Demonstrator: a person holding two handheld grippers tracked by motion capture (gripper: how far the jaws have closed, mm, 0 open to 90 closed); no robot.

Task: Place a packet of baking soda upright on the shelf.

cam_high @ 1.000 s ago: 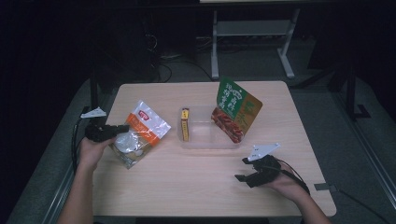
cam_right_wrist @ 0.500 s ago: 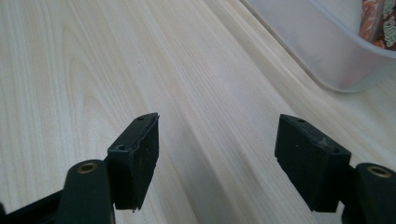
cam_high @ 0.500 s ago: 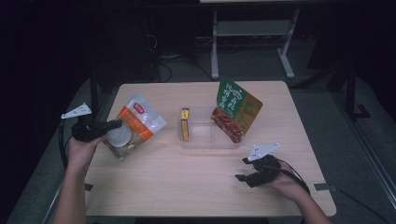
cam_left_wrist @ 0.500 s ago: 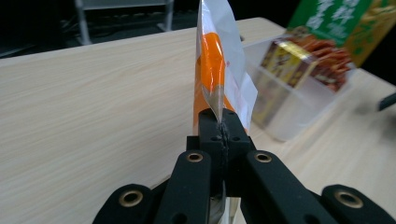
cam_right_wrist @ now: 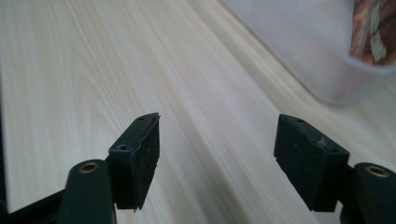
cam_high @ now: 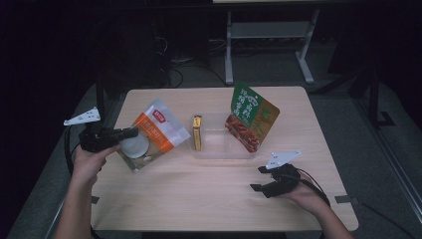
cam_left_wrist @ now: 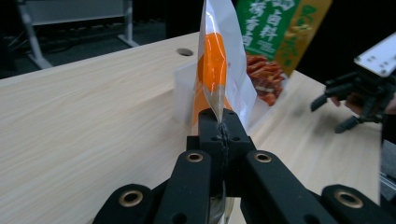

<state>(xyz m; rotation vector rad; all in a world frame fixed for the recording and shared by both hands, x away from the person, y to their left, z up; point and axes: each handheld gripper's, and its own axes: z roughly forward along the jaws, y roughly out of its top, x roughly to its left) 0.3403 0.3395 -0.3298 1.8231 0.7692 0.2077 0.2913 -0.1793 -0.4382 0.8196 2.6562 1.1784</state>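
My left gripper [cam_high: 131,132] is shut on the edge of an orange and white snack bag [cam_high: 155,130], which hangs tilted above the table's left side. In the left gripper view the bag [cam_left_wrist: 217,70] stands edge-on, rising from the closed jaws of that gripper [cam_left_wrist: 222,127]. At the front right, my right gripper [cam_high: 257,178] rests low over the wooden table [cam_high: 199,199], open, with nothing between its jaws. In the right gripper view the right gripper [cam_right_wrist: 217,154] has bare wood in its gap.
A clear plastic tub [cam_high: 219,147] sits mid-table with a green and orange snack bag [cam_high: 251,117] leaning in its right end. A small yellow box [cam_high: 197,132] stands at its left side. The tub's corner [cam_right_wrist: 303,51] lies just ahead of the right gripper.
My left hand has lifted the orange bag off the table, moving it up and to the left. The right hand has stayed in place.
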